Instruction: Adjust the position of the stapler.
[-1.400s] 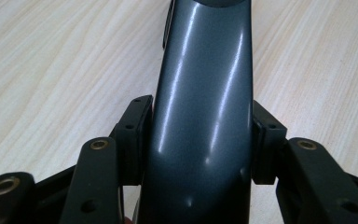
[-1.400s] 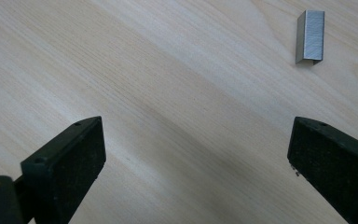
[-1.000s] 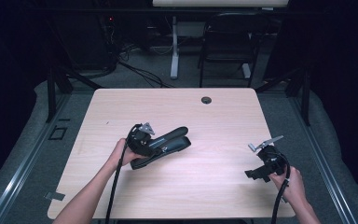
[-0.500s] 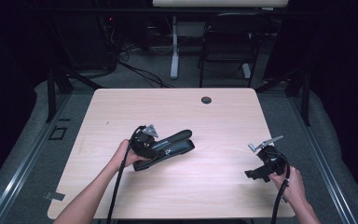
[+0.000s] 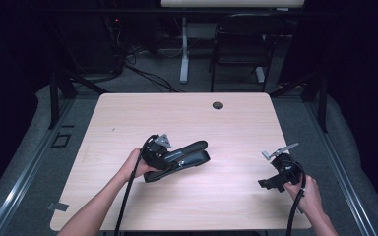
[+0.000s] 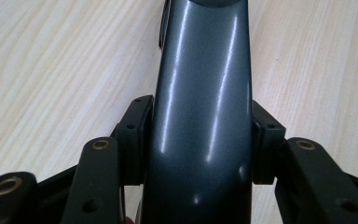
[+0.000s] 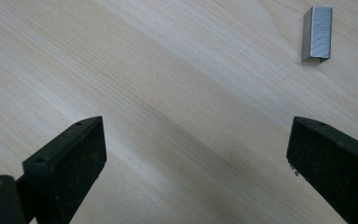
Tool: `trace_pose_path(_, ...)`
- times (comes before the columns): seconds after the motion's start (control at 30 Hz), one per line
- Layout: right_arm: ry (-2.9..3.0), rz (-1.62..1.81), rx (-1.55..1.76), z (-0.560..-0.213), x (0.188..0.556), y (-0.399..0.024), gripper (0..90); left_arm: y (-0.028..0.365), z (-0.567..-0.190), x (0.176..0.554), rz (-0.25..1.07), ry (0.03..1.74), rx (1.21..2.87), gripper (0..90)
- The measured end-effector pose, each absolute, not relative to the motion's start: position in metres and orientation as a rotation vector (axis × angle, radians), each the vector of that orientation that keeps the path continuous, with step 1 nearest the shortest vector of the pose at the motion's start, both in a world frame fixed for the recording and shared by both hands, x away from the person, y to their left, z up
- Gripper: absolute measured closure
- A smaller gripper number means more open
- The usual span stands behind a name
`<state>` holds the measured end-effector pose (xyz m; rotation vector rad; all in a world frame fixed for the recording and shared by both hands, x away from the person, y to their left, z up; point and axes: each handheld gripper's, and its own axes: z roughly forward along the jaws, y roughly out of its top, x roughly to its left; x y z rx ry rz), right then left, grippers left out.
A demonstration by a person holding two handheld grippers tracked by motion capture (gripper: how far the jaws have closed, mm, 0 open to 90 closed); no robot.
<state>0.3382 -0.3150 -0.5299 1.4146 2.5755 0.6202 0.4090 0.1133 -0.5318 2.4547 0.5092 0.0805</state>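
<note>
A glossy black stapler (image 5: 193, 151) lies lengthwise near the middle of the wooden table (image 5: 187, 118), pointing right. My left gripper (image 5: 173, 160) is shut on its rear half. In the left gripper view both pads (image 6: 137, 135) press the stapler's (image 6: 200, 93) sides. At the front right, my right gripper (image 5: 268, 183) hovers just above the table with its jaws wide apart. The right gripper view shows nothing between the jaws of the right gripper (image 7: 196, 163). A short silver strip of staples (image 7: 317, 33) lies on the wood beyond the right pad.
A round cable hole (image 5: 218, 105) sits near the table's far edge. A dark chair (image 5: 241, 44) and a white desk leg (image 5: 183, 49) stand on the floor beyond the table. Both forearms come in over the front edge.
My left gripper has carried the stapler a little to the right across the table. The right gripper has stayed where it was.
</note>
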Motion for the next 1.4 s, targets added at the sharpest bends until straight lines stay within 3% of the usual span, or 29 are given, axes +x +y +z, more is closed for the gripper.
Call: trace_pose_path(1.4,2.584,0.612,1.414,-0.53,0.338,-0.315,4.7,0.072,-0.531,0.376,-0.015,0.194,2.506,51.6)
